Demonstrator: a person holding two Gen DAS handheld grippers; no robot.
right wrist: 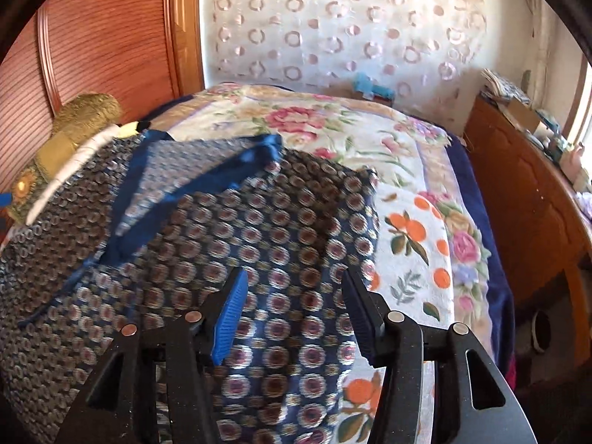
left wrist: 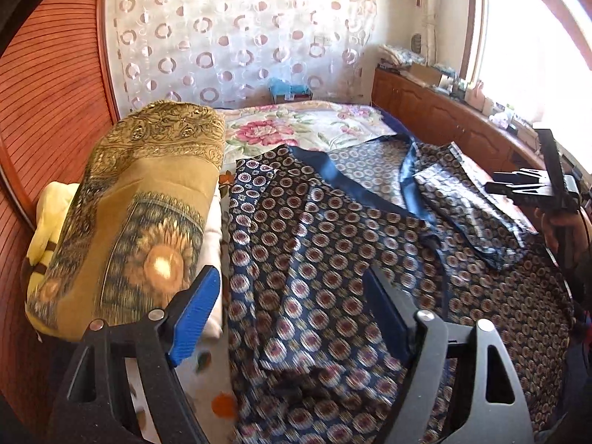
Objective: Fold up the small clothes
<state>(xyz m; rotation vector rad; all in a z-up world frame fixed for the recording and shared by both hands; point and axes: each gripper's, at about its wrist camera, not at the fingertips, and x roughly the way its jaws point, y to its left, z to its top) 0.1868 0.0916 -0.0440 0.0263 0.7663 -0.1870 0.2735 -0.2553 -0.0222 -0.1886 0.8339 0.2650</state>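
Both sets of tongs hang released and empty over the bed: the left tongs (left wrist: pixel 288 314) spread wide, the right tongs (right wrist: pixel 296 314) half parted. Directly beneath and ahead lies the navy medallion-print satin garment with blue trim (left wrist: pixel 333 229), spread on the floral bedspread (right wrist: pixel 418 199). Its length seems to run away from the tongs toward the blue collar (right wrist: pixel 207 174), with each set roughly equally near its own side.

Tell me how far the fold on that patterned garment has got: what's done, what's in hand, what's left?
Done: the patterned garment lies spread on the floral bedspread, with one part laid back over the body by its blue trim.
In hand: nothing. The left gripper and right gripper both hover over it with jaws open and empty.
Left: the garment is still wide and rumpled, so further folds to a compact stack remain.
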